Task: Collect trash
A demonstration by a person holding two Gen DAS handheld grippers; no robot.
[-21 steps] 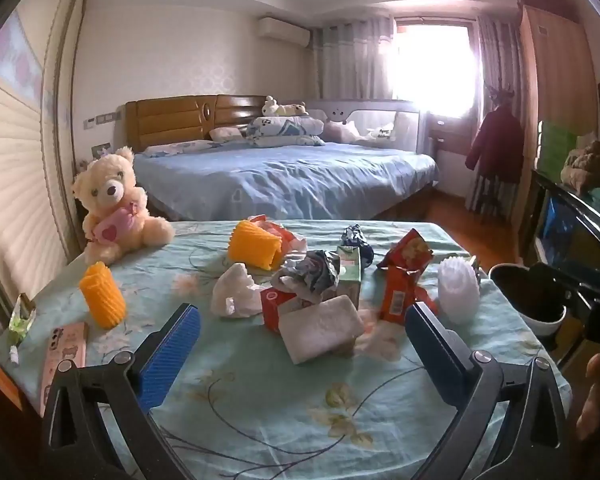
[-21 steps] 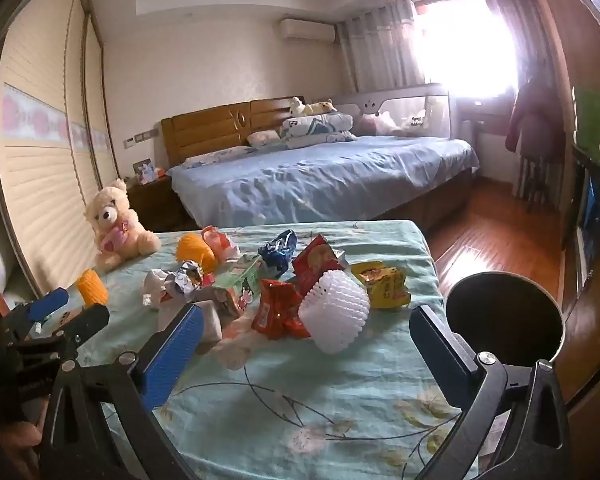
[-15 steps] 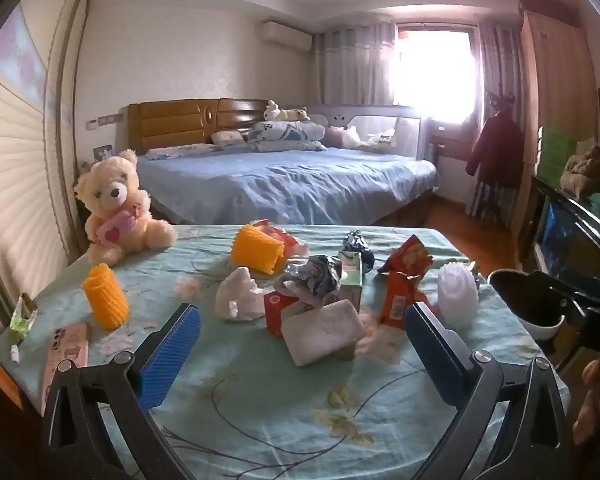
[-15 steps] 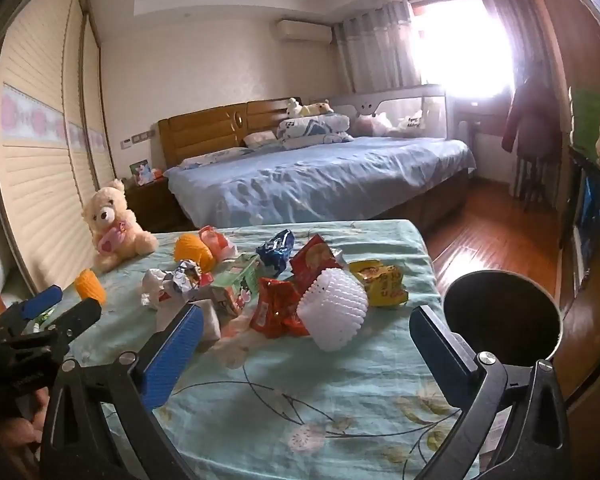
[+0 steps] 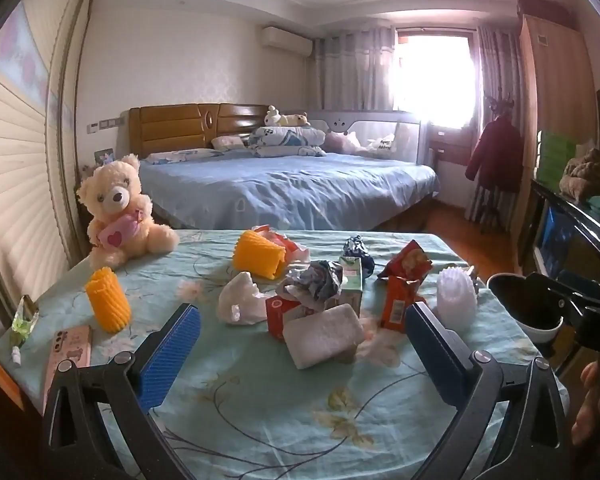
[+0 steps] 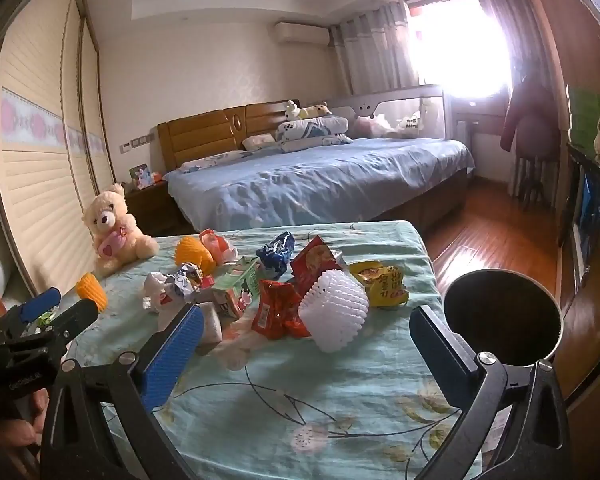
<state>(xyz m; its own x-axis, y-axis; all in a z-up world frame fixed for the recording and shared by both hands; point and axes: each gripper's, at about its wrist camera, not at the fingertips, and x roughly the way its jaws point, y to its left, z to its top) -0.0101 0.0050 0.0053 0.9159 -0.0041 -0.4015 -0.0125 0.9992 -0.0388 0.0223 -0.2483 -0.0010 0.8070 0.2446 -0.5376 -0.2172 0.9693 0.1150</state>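
Hovering above the near edge of the bench [image 5: 260,412], the left tongs [image 5: 300,344] stand spread wide with nothing between them. From left to right lie an orange foam sleeve [image 5: 108,306], a white crumpled bag [image 5: 238,300], a white foam block [image 5: 324,336], red snack wrappers [image 5: 400,300] and a white foam net [image 5: 456,300]. The right tongs [image 6: 306,350] likewise gape empty, with the dark bin [image 6: 504,316] just beside the bench's right edge.

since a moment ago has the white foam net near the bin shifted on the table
No. The white foam net lies against the red wrapper, beside the yellow packet, as before; only the camera drifted slightly.
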